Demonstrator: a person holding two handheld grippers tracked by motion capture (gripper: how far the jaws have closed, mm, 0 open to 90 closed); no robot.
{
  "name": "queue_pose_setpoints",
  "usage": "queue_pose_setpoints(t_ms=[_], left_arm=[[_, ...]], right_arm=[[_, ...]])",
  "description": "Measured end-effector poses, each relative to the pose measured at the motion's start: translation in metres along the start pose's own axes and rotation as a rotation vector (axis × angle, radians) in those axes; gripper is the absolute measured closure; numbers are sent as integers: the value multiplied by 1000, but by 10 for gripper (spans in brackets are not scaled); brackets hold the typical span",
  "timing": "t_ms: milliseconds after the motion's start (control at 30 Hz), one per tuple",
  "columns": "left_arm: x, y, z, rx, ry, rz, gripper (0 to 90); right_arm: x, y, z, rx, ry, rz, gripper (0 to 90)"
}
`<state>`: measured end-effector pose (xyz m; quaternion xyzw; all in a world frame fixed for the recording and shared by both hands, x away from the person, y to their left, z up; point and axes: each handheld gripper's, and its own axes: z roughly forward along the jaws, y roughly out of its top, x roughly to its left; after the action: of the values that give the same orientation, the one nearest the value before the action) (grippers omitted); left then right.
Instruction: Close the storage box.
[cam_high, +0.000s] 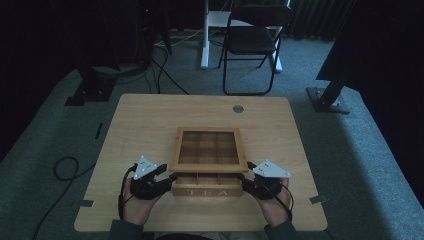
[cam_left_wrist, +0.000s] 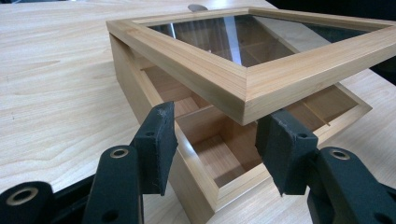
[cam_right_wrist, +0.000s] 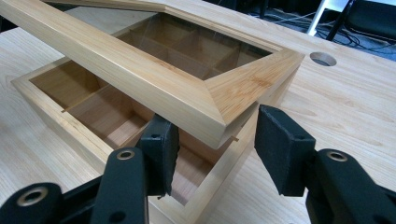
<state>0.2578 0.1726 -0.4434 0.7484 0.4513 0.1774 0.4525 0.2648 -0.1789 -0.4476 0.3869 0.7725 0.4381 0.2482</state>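
Note:
A wooden tea box (cam_high: 207, 191) marked TEA stands near the table's front edge, its inner compartments empty (cam_left_wrist: 219, 158). Its glass-paned lid (cam_high: 208, 165) is tilted up at the front, hinged at the back. My left gripper (cam_high: 171, 177) is at the lid's front left corner (cam_left_wrist: 245, 100). The jaws stand apart with the corner over the gap (cam_left_wrist: 218, 115), seemingly resting on the fingertips (cam_left_wrist: 275, 122). My right gripper (cam_high: 243, 177) mirrors this at the front right corner (cam_right_wrist: 219, 112), with its jaws apart beneath it (cam_right_wrist: 215, 119).
The light wooden table (cam_high: 150, 125) has a round cable hole (cam_high: 238, 108) behind the box. A black folding chair (cam_high: 252, 40) stands beyond the table. Cables (cam_high: 65, 167) lie on the carpet to the left, and stand bases flank the table's far corners.

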Motion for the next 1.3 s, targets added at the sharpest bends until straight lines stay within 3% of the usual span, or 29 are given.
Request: queue_pose_setpoints(t_ms=[767,1300], left_arm=[[-2,-16,6,33,-7,-15,479],[-6,-30,10,54,1,23,540]], right_arm=[[4,-19,-1,13,15,18,496],[7,-31,4,47,45,8,533]])
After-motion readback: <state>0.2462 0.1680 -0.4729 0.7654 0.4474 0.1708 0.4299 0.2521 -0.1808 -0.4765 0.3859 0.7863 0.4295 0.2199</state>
